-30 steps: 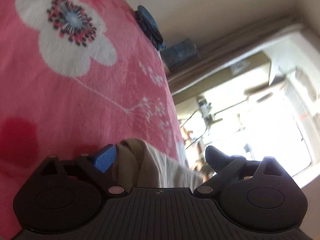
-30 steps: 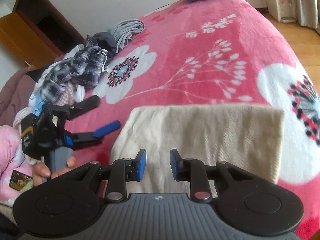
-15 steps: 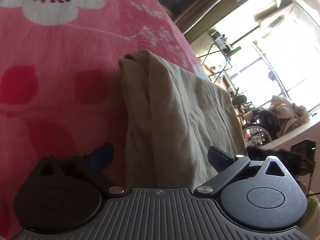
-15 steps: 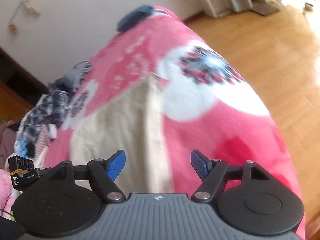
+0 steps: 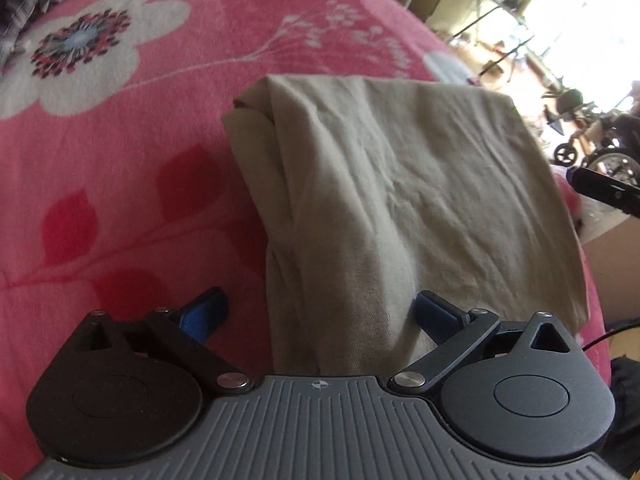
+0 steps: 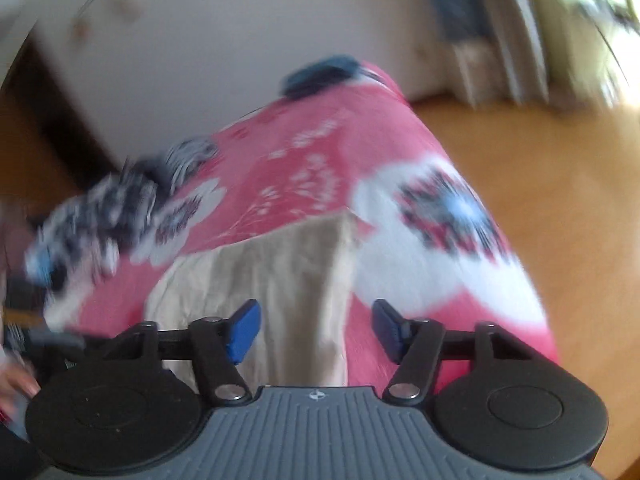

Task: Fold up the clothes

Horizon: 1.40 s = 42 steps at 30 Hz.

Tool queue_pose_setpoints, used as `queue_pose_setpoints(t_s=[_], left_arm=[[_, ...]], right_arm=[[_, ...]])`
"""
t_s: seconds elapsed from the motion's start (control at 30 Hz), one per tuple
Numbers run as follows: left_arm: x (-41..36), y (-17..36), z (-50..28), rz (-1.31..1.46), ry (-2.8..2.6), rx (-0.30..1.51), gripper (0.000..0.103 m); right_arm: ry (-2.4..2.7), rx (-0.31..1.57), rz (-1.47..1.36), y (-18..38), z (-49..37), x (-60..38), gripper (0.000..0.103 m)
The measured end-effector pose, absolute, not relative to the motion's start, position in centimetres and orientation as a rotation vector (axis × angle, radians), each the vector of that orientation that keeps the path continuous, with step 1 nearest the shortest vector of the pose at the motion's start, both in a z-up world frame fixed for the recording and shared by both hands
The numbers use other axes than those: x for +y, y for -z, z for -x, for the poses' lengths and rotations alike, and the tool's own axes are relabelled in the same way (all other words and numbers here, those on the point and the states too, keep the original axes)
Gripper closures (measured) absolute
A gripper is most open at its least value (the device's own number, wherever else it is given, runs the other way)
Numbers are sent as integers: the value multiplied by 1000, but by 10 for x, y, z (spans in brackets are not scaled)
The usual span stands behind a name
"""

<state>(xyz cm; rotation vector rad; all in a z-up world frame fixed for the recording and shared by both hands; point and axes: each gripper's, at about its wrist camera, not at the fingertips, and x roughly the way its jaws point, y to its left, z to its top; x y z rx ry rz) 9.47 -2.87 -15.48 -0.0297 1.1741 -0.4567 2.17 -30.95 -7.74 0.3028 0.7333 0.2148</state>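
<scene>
Both the left tool [image 5: 320,312] and right tool [image 6: 316,328] gape over the folded beige cloth [image 5: 400,200] (right's jaws just narrowing), gripping nothing.

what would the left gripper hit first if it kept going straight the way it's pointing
Most likely the folded beige garment. The left gripper has open jaws straddling the cloth's near left edge, angled down at it. The garment lies on the pink floral blanket, so the cloth comes first, though depth is hard to judge.
</scene>
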Motion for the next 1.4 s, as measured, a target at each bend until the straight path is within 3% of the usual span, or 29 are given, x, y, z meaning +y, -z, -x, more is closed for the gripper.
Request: queue_pose_setpoints(t_s=[0.07, 0.33, 0.4, 0.57, 0.73, 0.97, 1.1, 1.2, 1.33, 1.4], left_arm=[[-30, 156, -96, 21, 446, 1188, 0], [-35, 157, -101, -28, 410, 1210, 0], [-36, 157, -100, -44, 407, 1205, 0], [-36, 158, -103, -69, 406, 1199, 0], [-45, 151, -97, -78, 406, 1193, 0], [-45, 147, -94, -98, 413, 1183, 0], [-42, 146, -91, -94, 422, 1161, 0], [-38, 146, -90, -79, 427, 1142, 0], [-31, 143, -88, -60, 423, 1117, 0], [-27, 140, -86, -45, 418, 1104, 0]], right_arm=[[-261, 758, -206, 78, -39, -293, 61], [-173, 788, -60, 97, -101, -285, 65], [-135, 753, -55, 88, -99, -282, 70], [-126, 705, -5, 78, -94, -267, 71], [111, 780, -29, 95, -106, -297, 75], [-108, 635, -28, 66, -67, -277, 75], [-161, 770, 100, 94, -56, -259, 75], [-100, 785, -43, 97, -40, -285, 70], [-64, 776, -310, 94, -22, -327, 41], [-91, 790, -468, 101, -15, -348, 37]])
